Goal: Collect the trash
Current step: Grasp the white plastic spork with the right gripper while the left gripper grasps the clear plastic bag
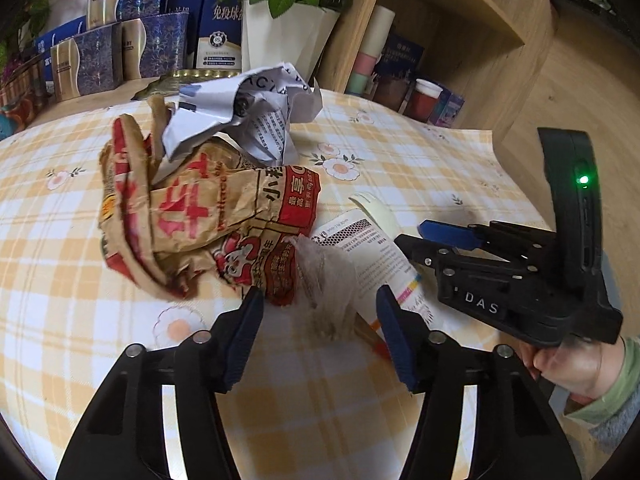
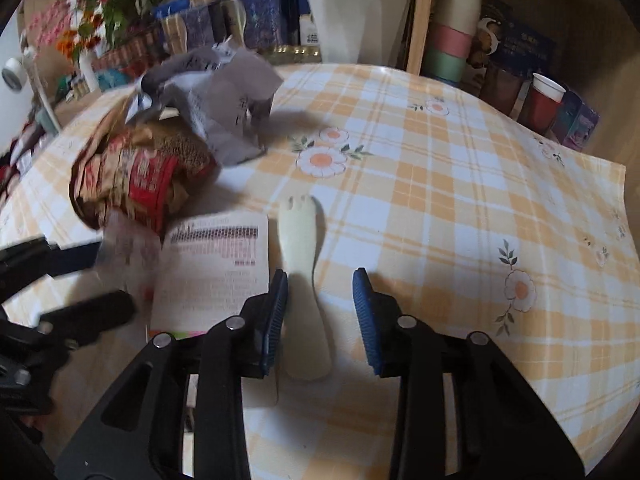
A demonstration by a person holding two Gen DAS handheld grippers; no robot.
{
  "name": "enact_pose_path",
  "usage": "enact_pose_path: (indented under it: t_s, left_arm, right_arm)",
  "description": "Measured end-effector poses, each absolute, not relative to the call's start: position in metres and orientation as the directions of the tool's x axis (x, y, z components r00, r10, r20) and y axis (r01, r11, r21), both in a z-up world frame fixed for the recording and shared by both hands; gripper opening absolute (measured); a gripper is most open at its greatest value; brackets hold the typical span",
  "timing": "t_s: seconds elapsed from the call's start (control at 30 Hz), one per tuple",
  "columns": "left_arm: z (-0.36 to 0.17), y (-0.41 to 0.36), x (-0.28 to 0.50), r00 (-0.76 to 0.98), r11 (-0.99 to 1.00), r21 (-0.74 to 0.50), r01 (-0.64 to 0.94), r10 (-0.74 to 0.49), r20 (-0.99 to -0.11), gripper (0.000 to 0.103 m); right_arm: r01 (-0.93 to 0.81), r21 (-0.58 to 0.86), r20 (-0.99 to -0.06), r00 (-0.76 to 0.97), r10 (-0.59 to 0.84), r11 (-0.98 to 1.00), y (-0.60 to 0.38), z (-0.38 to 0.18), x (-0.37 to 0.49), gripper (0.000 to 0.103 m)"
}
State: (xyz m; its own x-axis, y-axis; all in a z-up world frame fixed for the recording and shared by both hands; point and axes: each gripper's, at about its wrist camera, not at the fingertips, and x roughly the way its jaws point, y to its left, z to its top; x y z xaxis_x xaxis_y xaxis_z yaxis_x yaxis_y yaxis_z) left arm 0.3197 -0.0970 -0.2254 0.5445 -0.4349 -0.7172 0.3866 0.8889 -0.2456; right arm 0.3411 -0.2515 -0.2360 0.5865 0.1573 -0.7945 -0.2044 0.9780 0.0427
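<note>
On the yellow checked tablecloth [image 1: 72, 320] lies a crumpled brown-and-red paper bag [image 1: 192, 216] with a crumpled white sheet [image 1: 240, 116] behind it. A clear plastic wrapper [image 1: 328, 280] stands between the blue pads of my left gripper [image 1: 320, 292], which is open; the pads do not press it. A printed leaflet [image 2: 216, 272] lies flat beside a cream spork [image 2: 300, 236]. My right gripper [image 2: 320, 274] is open astride the spork's handle, with the left pad close to it and the right pad clear. A hand holds the right gripper [image 1: 412, 234] at the right of the left wrist view.
A white plant pot [image 1: 288, 36] and blue and gold boxes [image 1: 100, 60] line the table's far side. A wooden shelf with stacked cups [image 1: 372, 60] and a red cup [image 2: 544, 100] stands behind. The cloth's edge [image 2: 618, 200] drops off at the right.
</note>
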Motion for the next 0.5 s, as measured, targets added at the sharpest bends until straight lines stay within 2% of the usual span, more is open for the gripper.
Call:
enact_pose_path:
  t_s: [0.13,0.2,0.43,0.47,0.5]
  left_arm:
    - [-0.227,-0.103,0.324,0.548,0.89,-0.223,0.397,-0.425,-0.721,0.052]
    - [-0.228,-0.104,0.326,0.545,0.89,-0.219,0.401,-0.424,-0.724,0.036]
    - [-0.23,-0.102,0.324,0.542,0.877,-0.232,0.421,-0.448,-0.711,0.022]
    - [-0.23,-0.102,0.323,0.542,0.876,-0.234,0.422,-0.451,-0.709,0.02]
    - [-0.229,-0.1,0.32,0.543,0.874,-0.24,0.422,-0.456,-0.705,0.02]
  right_arm:
    - [-0.204,0.036,-0.789,0.595,0.153,0.978,-0.245,-0.238,0.348,0.039]
    - [-0.206,0.027,-0.789,0.597,0.148,0.978,-0.241,-0.238,0.353,0.038]
    - [-0.224,0.025,-0.789,0.594,0.157,0.974,-0.233,-0.237,0.368,0.038]
    - [-0.228,0.023,-0.788,0.595,0.157,0.973,-0.232,-0.237,0.368,0.037]
    - [-0.234,0.022,-0.788,0.594,0.161,0.972,-0.232,-0.237,0.367,0.028]
